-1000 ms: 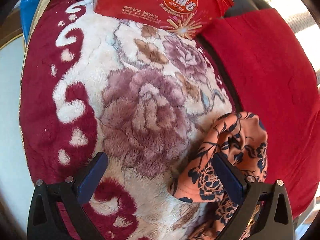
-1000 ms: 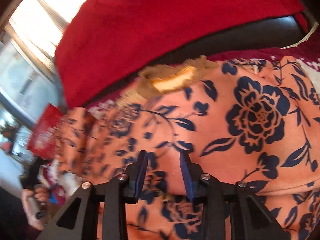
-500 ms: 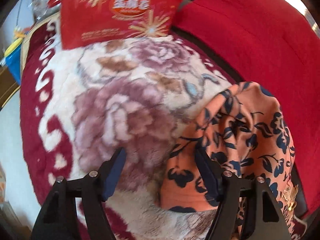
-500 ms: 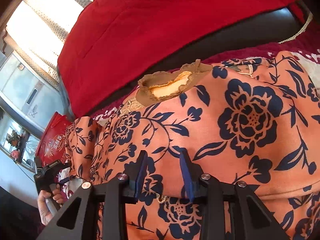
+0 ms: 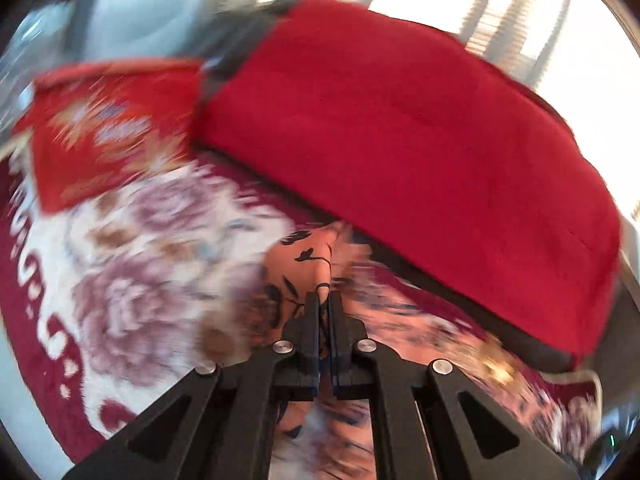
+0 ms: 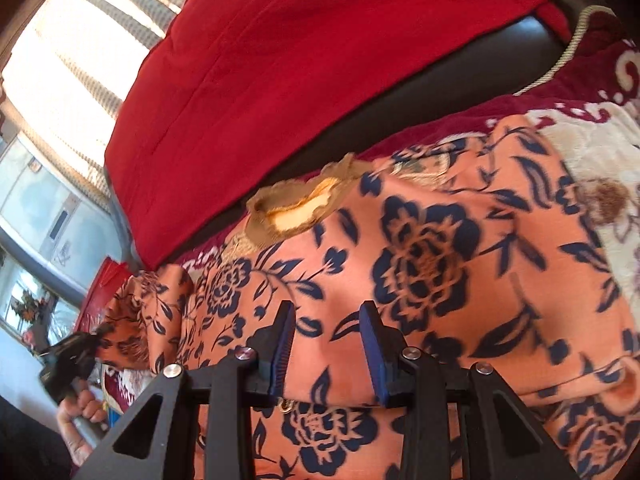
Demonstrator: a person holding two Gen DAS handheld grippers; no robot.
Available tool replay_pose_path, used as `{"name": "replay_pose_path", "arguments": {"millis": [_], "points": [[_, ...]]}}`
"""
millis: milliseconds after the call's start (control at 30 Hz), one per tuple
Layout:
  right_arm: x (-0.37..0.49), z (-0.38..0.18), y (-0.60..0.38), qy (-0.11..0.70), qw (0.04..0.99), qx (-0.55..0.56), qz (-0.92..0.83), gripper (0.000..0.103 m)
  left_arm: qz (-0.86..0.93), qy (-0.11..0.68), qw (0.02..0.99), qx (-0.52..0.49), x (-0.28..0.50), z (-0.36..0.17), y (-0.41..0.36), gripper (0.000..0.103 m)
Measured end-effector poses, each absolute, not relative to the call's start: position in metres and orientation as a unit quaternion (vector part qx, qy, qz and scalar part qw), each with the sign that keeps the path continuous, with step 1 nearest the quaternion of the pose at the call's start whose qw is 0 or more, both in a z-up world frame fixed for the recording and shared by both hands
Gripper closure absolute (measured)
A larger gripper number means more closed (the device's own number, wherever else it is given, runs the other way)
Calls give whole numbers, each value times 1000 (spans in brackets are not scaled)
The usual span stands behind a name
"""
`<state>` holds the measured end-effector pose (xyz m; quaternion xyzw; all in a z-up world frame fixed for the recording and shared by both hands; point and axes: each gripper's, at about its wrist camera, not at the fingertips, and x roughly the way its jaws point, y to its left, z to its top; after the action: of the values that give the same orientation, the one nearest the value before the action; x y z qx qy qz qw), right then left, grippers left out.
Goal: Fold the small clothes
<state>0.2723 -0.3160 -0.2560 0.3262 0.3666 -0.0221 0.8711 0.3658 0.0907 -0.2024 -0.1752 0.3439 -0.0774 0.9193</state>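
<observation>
**Colour overload on this couch, honestly**

The garment (image 6: 420, 264) is salmon-orange with navy flowers, leaves and thin vines all over, plus a tan-gold lacy neckline showing a pale yellow lining. The blanket (image 5: 132, 292) underneath is cream plush with dusty mauve roses, brownish leaves and a deep maroon border with white swirls. The cushion (image 5: 400, 140) is solid bright red. The bag (image 5: 104, 136) is red with gold starbursts. Both gripper frames are black, with blue pads.

Smooth printed cloth garment (image 6: 420, 264) on plush blanket (image 5: 132, 280).
</observation>
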Motion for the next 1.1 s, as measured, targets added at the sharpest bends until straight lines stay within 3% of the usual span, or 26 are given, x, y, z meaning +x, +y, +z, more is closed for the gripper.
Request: {"name": "replay_pose_path", "arguments": {"millis": [400, 467, 500, 533, 600, 700, 900, 967, 1100], "points": [[227, -227, -389, 302, 876, 369, -72, 65, -404, 406, 809, -131, 304, -128, -136, 99], [221, -225, -403, 291, 871, 389, -69, 65, -437, 430, 780, -124, 302, -121, -164, 86], [218, -226, -410, 284, 867, 404, -59, 61, -446, 431, 774, -127, 300, -118, -170, 64], [216, -226, -416, 279, 862, 420, -48, 36, -446, 422, 777, -138, 298, -114, -168, 38], [210, -226, -424, 260, 852, 454, -33, 19, -430, 394, 796, -160, 301, -114, -150, 24], [213, -224, -420, 271, 851, 450, -23, 19, -387, 374, 826, -169, 306, -120, -121, 24], [224, -242, -402, 375, 834, 403, -36, 22, -230, 411, 855, -217, 342, -194, -45, 24], [223, -241, -398, 387, 832, 396, -29, 27, -184, 422, 861, -218, 348, -218, -26, 24], [228, -248, -378, 425, 825, 372, -17, 50, -142, 439, 869, -181, 359, -251, -11, 25]]}}
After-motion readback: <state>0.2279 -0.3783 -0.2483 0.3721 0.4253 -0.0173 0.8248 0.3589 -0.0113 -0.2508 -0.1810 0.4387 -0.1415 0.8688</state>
